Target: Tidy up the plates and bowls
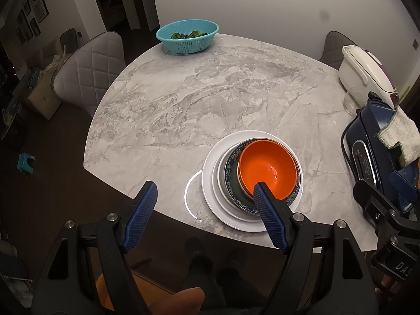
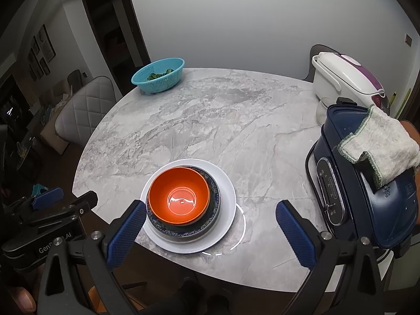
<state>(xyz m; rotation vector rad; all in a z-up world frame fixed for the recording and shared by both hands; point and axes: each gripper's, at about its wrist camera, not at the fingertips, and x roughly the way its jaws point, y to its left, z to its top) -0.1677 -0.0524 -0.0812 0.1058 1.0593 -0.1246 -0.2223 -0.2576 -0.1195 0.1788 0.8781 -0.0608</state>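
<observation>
A finished-looking stack sits near the front edge of the marble bench [image 2: 210,110]: an orange bowl [image 2: 179,195] nested off-centre in a dark blue patterned bowl [image 2: 214,197], both resting on white plates [image 2: 228,197]. The left claw [image 1: 204,197] hangs with jaws spread and empty; the stack lies just ahead of it and to its right, with its right finger [image 1: 267,210] crossing the near rim of the bowls in the left wrist view. Whether that finger touches the rim cannot be told. The right claw [image 2: 210,220] is likewise spread wide and grips nothing, the stack sitting just ahead between its fingers and toward its left one.

The risk, as judged from this arrangement, lies in the lopsided nesting. The orange bowl leans toward one side of the blue bowl, so a brush from either claw could rock it or slide the upper pieces across the plates. The stack also stands close to the bench's front edge, and a push toward the claws could carry it off. To the right of the right claw, a dark blue appliance [image 2: 367,197] draped with a cloth [image 2: 380,144] and a white cooker [image 2: 346,84] crowd that side, leaving little room to swing. A teal basket [image 2: 158,74] holding greens sits far ahead, well apart.
</observation>
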